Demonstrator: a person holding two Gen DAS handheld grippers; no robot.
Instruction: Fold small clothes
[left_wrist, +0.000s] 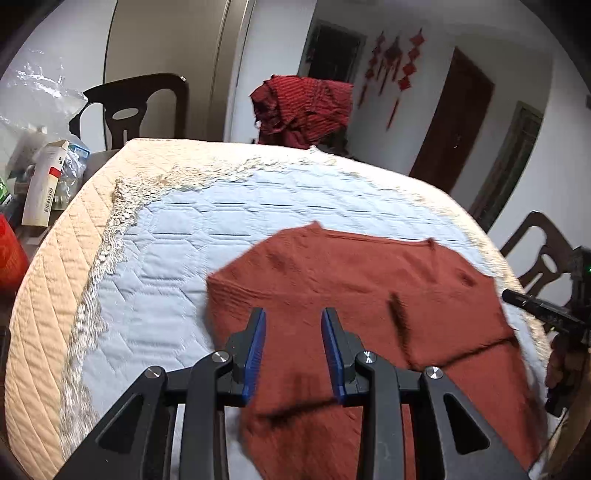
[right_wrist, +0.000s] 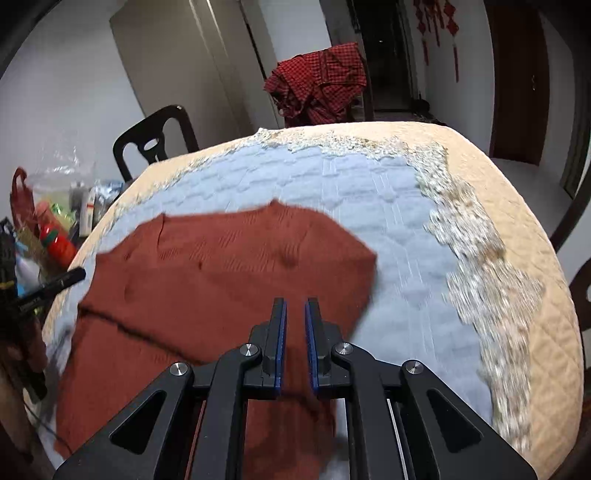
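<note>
Your left gripper (left_wrist: 293, 350) hangs part open and empty, your right gripper (right_wrist: 294, 345) shows only a narrow gap, nothing pinched; both sit above the rust knit garment (left_wrist: 351, 291), lying flat on the quilted blue cover (left_wrist: 177, 236). It looks soft, light and limp, so pinch a thin edge or corner.

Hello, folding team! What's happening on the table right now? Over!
Left hand-held gripper open, empty. Right hand-held gripper slightly open, empty. Rust-red garment partly folded on blue quilt. Nothing blocking.

sweater (left_wrist: 351, 295) near end: cut off by frame bottom | lace trim (right_wrist: 480, 258): motion-blurred | shelf clutter (right_wrist: 55, 229): indistinct
</note>
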